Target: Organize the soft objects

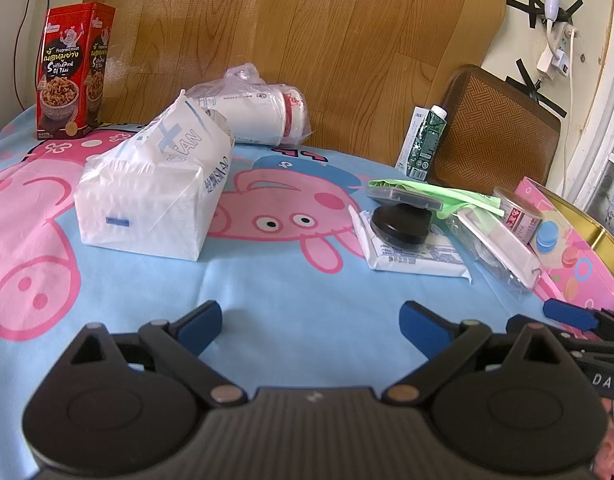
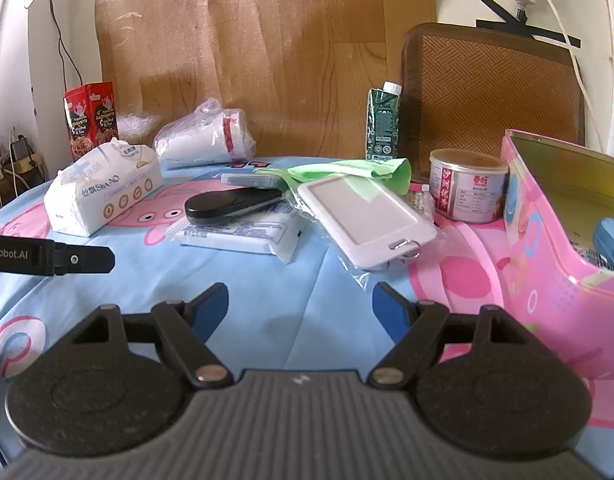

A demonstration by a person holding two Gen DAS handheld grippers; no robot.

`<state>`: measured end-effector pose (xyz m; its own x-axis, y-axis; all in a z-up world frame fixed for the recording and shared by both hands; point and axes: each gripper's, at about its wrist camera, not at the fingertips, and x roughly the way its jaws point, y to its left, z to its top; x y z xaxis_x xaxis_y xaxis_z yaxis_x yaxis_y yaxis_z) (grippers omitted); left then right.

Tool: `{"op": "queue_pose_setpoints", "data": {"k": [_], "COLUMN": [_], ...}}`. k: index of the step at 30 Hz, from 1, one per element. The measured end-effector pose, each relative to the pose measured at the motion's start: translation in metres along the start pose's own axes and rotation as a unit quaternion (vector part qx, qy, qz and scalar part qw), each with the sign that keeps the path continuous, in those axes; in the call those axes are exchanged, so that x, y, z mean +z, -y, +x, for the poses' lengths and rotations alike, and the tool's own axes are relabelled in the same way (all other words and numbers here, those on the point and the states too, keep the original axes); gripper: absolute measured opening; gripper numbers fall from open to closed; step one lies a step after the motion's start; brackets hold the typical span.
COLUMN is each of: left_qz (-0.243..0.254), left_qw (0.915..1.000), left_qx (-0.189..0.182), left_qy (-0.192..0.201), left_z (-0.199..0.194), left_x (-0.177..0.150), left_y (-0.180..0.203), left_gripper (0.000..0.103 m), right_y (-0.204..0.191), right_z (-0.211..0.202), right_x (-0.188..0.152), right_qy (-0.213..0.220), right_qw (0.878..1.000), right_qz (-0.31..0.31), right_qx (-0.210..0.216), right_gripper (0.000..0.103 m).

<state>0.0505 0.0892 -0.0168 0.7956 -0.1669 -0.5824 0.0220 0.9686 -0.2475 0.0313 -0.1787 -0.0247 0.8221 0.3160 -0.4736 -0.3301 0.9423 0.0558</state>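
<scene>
Writing first: red tin (image 1: 73, 72) far left reads "Fragrant meat" and "Grilled Pork Of Thai"; tissue pack (image 1: 151, 196) shows "CLEAN" in pale blue, plus some Chinese print. Bagged white roll (image 1: 255, 114) behind it carries small text, too small to read. Green carton (image 2: 383, 124) stands upright far back; can (image 2: 467, 186) has a red-and-white Chinese label. The other tongs' arm reads "nRobot.AI" in the right wrist view.

Left tongs (image 1: 311, 322): wide open, holding nothing, low over the cloth; tissue pack lies ahead and to the left, well apart. Wipes pack (image 2: 243, 232) lies flat ahead of the right tongs (image 2: 301, 306), also wide open and empty, w/ a black case (image 2: 227, 206) on top of it. White card holder (image 2: 367, 216) in clear wrap sits right of the wipes, green bag (image 2: 347, 170) behind. Pink tin (image 2: 555, 248) stands open at right.

Surface: blue cloth (image 1: 267, 292) w/ pink cartoon pigs. Behind: wood-grain panel (image 1: 291, 32), woven mat (image 2: 495, 92), taped wall w/ power strip.
</scene>
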Motion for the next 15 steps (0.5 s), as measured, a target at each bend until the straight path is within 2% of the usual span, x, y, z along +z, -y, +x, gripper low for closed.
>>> {"op": "queue_pose_setpoints", "data": {"k": [15], "left_qz": [0.003], "left_qw": [1.0000], "left_qx": [0.002], "left_qy": [-0.001], "left_z": [0.0006], "left_x": [0.0000], "left_y": [0.0007], "left_gripper": [0.099], "right_y": [0.0013], "right_z": [-0.0010], "right_x": [0.0001], "right_qy": [0.003], "right_qw": [1.000], "right_qz": [0.010], "right_qx": [-0.003], "right_gripper": [0.081]}}
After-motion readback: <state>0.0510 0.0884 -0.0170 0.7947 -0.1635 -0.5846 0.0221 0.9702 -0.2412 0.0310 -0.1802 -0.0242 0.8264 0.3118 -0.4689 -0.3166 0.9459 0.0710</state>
